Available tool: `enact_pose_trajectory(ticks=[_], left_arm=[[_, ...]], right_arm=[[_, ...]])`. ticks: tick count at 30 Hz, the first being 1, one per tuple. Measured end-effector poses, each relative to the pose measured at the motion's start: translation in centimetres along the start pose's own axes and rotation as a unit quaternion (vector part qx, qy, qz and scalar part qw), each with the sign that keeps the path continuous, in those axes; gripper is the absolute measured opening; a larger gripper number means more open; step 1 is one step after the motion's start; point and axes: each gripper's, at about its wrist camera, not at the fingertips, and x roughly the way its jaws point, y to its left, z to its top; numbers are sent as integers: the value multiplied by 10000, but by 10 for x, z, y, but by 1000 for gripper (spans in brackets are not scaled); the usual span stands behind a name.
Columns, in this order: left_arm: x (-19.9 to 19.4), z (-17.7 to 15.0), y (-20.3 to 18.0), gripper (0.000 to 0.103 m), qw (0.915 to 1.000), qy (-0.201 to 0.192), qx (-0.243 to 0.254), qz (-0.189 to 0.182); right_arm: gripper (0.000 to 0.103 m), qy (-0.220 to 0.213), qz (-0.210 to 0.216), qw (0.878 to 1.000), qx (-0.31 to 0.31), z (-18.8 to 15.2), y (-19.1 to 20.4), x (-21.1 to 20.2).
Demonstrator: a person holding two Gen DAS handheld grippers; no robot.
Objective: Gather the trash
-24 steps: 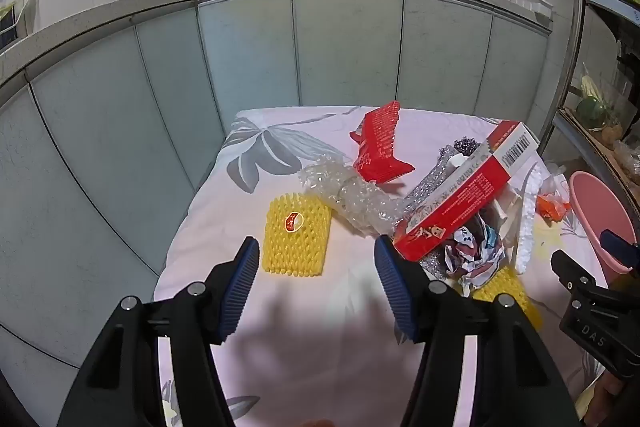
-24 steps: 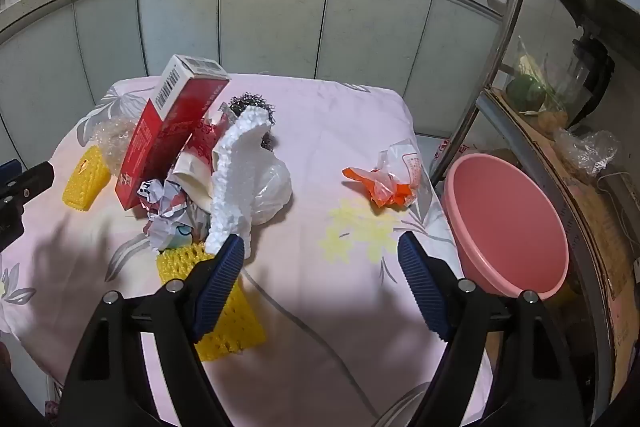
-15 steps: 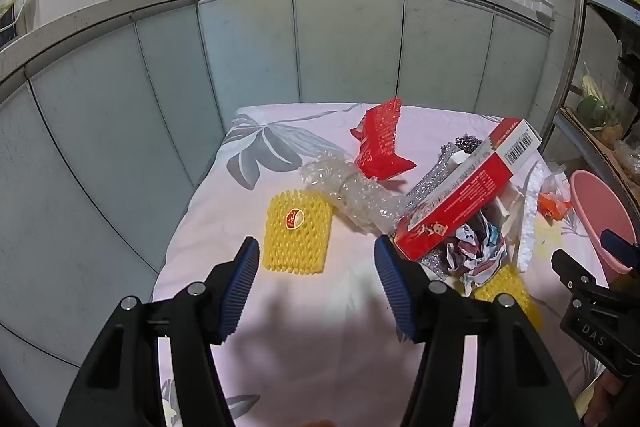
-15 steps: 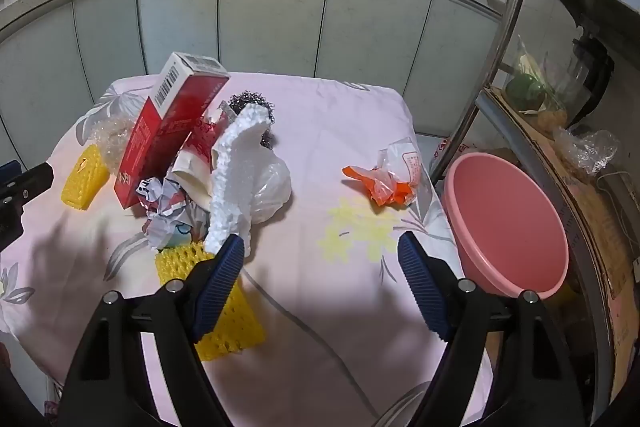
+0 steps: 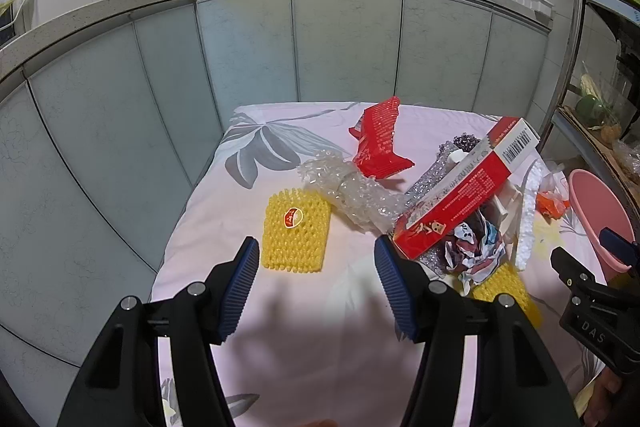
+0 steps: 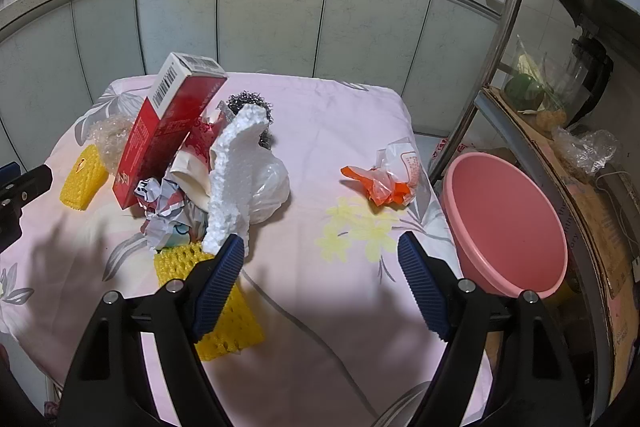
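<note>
Here, trash is heaped on the pink flowered tabletop (image 6: 328,131), untouched.
Largest, the stiff red cardboard box (image 5: 460,193) would be gripped across its narrow sides; the brittle white foam strip (image 6: 230,167) gently mid-length; the soft yellow foam net (image 5: 295,231) anywhere. Left tongs (image 5: 314,287) and right tongs (image 6: 320,285) are held wide, empty.
</note>
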Motion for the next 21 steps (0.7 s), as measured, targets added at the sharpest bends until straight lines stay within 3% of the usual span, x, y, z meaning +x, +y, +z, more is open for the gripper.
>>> enact_pose_trajectory(ticks=[21], left_arm=[[-4, -3, -3, 60, 10000, 49, 23, -29]], right_arm=[[79, -11, -13, 10000, -4, 1, 3, -1]])
